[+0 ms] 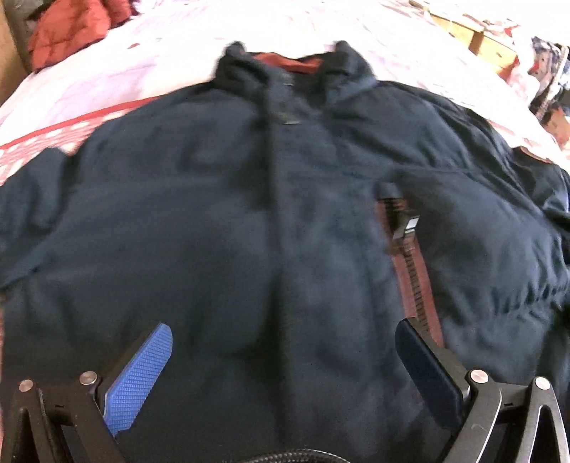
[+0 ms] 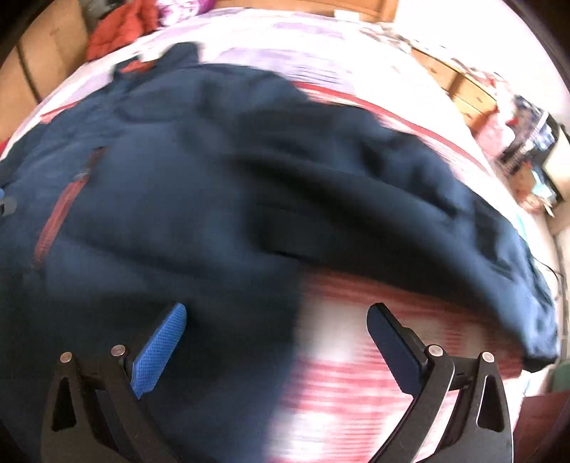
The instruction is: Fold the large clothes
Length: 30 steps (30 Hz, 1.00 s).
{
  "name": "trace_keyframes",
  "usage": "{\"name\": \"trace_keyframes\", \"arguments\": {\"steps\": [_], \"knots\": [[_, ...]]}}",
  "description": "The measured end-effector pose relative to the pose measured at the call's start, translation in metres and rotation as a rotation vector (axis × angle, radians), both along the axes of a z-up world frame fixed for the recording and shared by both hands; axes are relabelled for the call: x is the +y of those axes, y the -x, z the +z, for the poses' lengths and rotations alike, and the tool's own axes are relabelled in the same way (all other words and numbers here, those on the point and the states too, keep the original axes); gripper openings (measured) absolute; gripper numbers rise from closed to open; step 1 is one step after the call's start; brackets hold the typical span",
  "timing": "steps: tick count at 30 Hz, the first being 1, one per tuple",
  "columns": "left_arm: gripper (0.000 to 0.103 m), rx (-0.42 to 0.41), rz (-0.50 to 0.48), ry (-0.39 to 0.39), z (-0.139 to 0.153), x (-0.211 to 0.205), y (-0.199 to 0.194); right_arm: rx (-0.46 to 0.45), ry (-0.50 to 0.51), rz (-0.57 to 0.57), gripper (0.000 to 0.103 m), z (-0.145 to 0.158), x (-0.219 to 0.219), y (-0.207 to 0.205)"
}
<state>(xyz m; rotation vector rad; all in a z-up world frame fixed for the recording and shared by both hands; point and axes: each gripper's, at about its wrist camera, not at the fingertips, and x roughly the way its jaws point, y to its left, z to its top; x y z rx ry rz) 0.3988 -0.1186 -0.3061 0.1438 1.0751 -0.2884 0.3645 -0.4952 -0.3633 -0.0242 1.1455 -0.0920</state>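
Observation:
A large navy fleece jacket [image 1: 249, 199] lies front-up on the bed, collar [image 1: 292, 64] at the far end, with a rust-red pocket zipper [image 1: 413, 270] on its right side. My left gripper [image 1: 285, 342] hovers open above the jacket's lower front, nothing between its blue pads. In the right wrist view the same jacket [image 2: 213, 185] spreads across the bed, its right sleeve [image 2: 445, 220] stretched toward the right edge. My right gripper [image 2: 276, 320] is open over the jacket's lower right hem, where navy cloth meets the bedsheet. That view is motion-blurred.
The bed carries a white and pink sheet with red stripes [image 2: 356, 374]. A red padded garment [image 1: 67, 32] lies at the far left corner. Wooden furniture [image 1: 488, 42] and a cluttered shelf [image 2: 534, 153] stand to the right of the bed.

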Motion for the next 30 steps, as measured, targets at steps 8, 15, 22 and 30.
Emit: {"name": "trace_keyframes", "arguments": {"steps": [8, 15, 22, 30], "knots": [[0.103, 0.001, -0.016, 0.028, -0.004, -0.086, -0.023, 0.041, 0.043, -0.316, 0.103, 0.009, -0.167, 0.067], [0.103, 0.004, 0.031, 0.026, -0.015, -0.137, -0.05, -0.004, -0.175, -0.591, 0.103, 0.006, -0.241, 0.119], [0.103, -0.01, 0.06, -0.038, -0.044, -0.131, -0.063, -0.014, -0.285, -0.791, 0.103, -0.012, -0.286, 0.137], [0.103, -0.082, 0.037, -0.054, -0.048, -0.133, -0.058, -0.121, -0.316, -0.76, 0.103, 0.002, -0.295, 0.112]]}}
